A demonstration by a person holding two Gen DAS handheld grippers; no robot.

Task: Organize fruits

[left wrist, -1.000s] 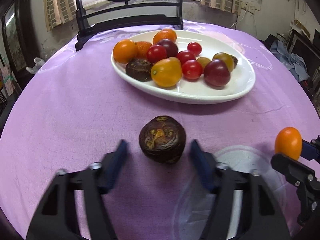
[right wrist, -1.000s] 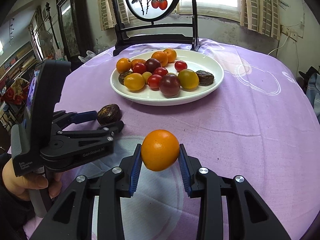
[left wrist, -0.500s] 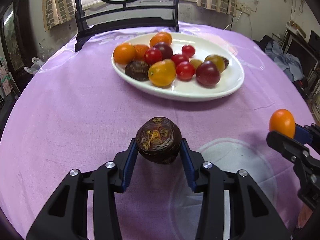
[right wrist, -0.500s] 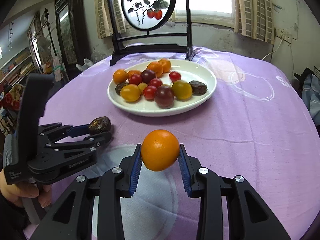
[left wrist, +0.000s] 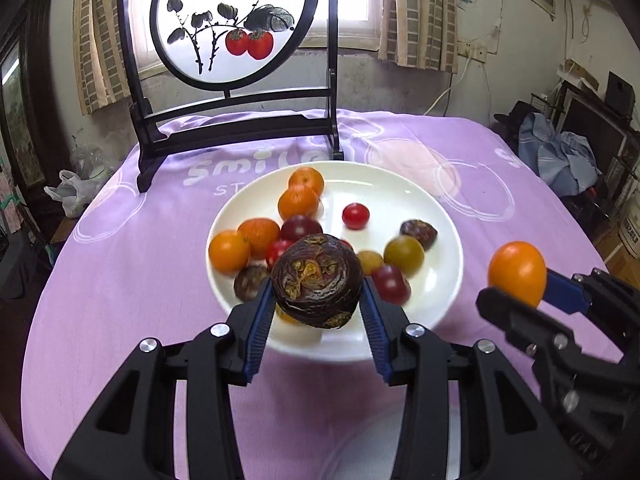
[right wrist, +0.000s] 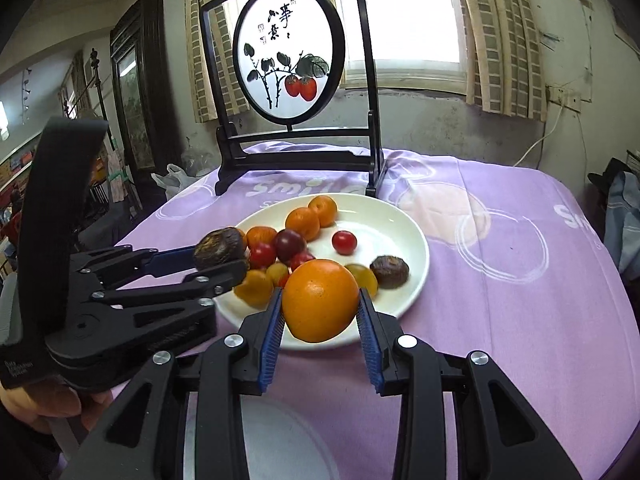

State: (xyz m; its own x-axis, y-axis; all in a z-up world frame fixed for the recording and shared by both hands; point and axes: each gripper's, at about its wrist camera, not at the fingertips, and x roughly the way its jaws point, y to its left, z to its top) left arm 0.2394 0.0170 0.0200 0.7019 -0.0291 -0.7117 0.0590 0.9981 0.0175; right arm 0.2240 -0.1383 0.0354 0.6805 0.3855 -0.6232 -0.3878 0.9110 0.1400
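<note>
My left gripper (left wrist: 317, 300) is shut on a dark brown wrinkled fruit (left wrist: 317, 280), held in the air in front of the white plate (left wrist: 436, 292). From the right wrist view the same fruit (right wrist: 220, 249) shows between the left gripper's blue pads, over the plate's left edge. My right gripper (right wrist: 320, 316) is shut on an orange fruit (right wrist: 320, 300), lifted above the plate's (right wrist: 416, 248) near rim. That orange fruit (left wrist: 517, 272) appears at the right of the left wrist view. The plate holds several orange, red, dark and yellow-green fruits.
A black-framed round painted screen (left wrist: 236, 24) stands on the purple tablecloth (left wrist: 120, 260) behind the plate. A grey circular print (right wrist: 280, 440) lies on the cloth near me. Clothes and clutter (left wrist: 556, 156) sit off the table's right side. A hand (right wrist: 44, 408) holds the left gripper.
The left gripper closed on the dark fruit that lay on the cloth and lifted it toward the plate. The right gripper rose and came closer to the plate with its orange fruit.
</note>
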